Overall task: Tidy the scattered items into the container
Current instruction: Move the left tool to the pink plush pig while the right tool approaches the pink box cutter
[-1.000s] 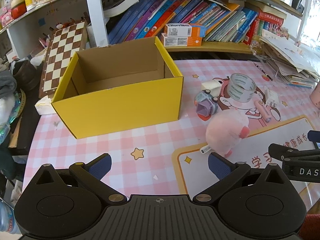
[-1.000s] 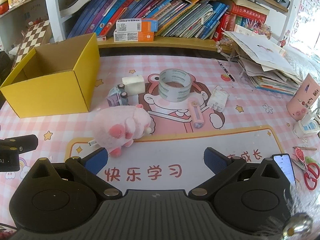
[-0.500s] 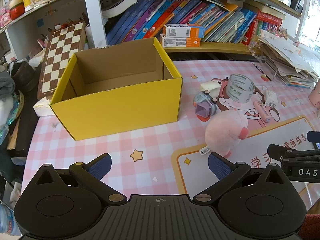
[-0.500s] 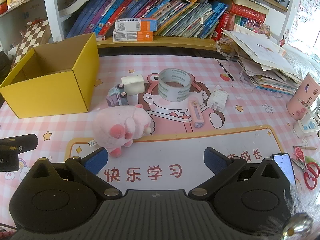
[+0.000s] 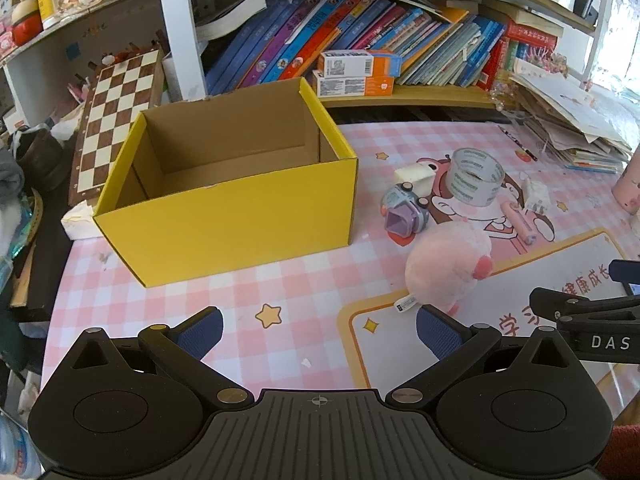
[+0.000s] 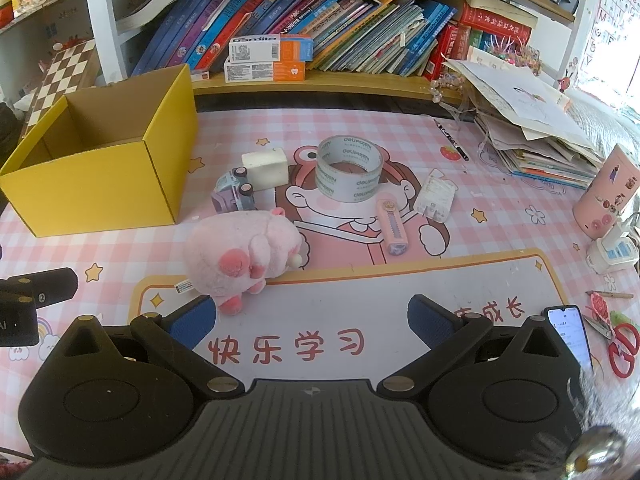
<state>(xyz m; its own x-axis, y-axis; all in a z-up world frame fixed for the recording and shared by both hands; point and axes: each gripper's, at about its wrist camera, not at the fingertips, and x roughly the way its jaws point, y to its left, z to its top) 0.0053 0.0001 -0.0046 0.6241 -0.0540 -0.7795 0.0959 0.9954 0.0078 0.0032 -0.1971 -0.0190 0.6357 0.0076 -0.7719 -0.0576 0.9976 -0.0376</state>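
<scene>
The yellow cardboard box [image 5: 224, 184] sits open-topped at the left of the pink checked table mat [image 5: 280, 288], and its plain brown inside holds nothing that I can see. The things to tidy lie to its right, all still outside it: a fluffy pink plush toy [image 6: 244, 256] with darker pink feet lies on its side nearest my grippers, and a small purple toy car [image 6: 234, 196] is just behind it, touching a white rectangular block [image 6: 266, 168]. Further right a wide roll of clear tape [image 6: 350, 170] stands on its flat end, with a slim pink stick-shaped item [image 6: 392, 226] and a flat white packet [image 6: 434, 196] just beside it. My left gripper [image 5: 320, 324] is spread wide with nothing between its blue pads, low over the mat in front of the box. My right gripper [image 6: 310, 316] is spread just as wide and empty, its left pad close to the plush toy's foot
</scene>
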